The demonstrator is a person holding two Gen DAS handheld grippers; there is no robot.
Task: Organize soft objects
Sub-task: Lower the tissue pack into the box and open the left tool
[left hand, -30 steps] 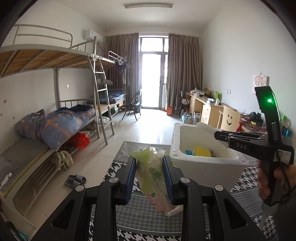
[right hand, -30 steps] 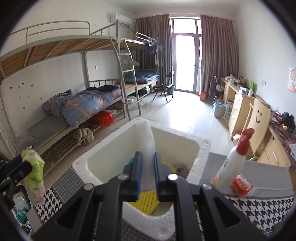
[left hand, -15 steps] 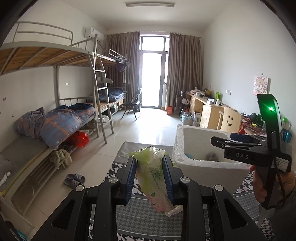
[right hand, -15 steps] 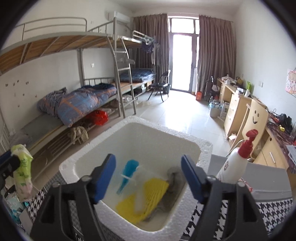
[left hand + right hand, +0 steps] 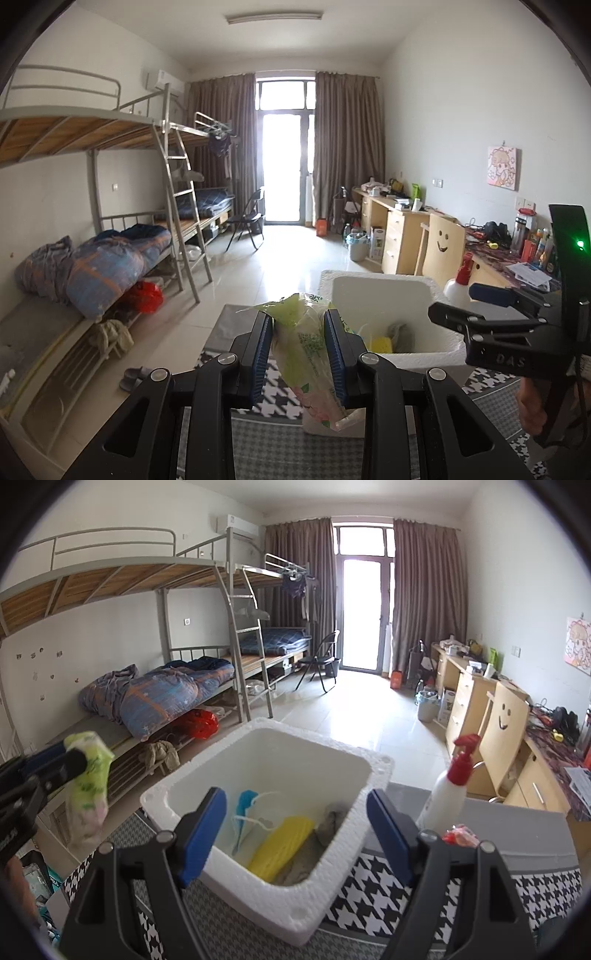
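Green-printed soft pack, apparently tissues, pinched between the blue pads of the left gripper at lower centre of the left wrist view, long axis upright, lower end hanging below the jaws. Just right of it and behind in that view, white foam box, open top. Lying inside already, seen in the right wrist view: blue face mask, yellow sponge-like piece, grey cloth. Right gripper over the near rim, jaws opening, spread wide, nothing between the pads. Left the nearer and only loaded hand. Likely next: pack carried rightward over the rim, then let go. White spray bottle beside the box's right wall.
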